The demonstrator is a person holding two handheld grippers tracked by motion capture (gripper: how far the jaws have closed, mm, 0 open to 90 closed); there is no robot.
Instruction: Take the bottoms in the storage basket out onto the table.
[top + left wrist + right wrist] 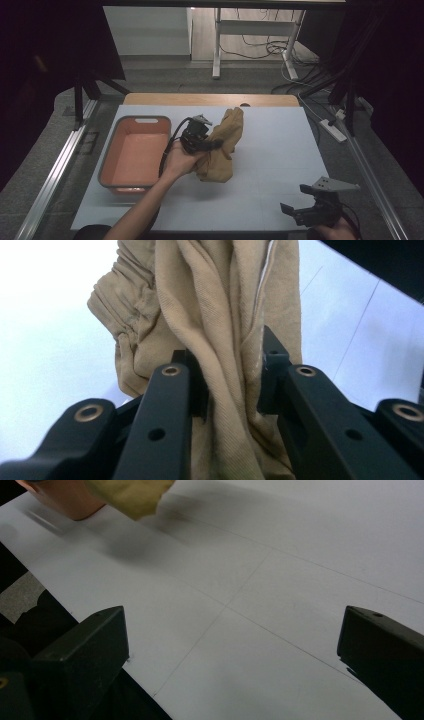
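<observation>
Right tool [296,212] at table edge [200,227], cloth [222,145] beside bin [135,152]

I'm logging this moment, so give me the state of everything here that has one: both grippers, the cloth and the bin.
Left gripper: shut on the tan cloth, fingers pressing a bunched fold.
Right gripper: open, nothing between its fingers, low over the table near the front right corner.
Tan cloth: crumpled, gripped at its middle, beside the bin.
Orange bin: upright on the table, empty.

Overhead plus tongs-mounted closeups (shared cloth [222,145])
</observation>
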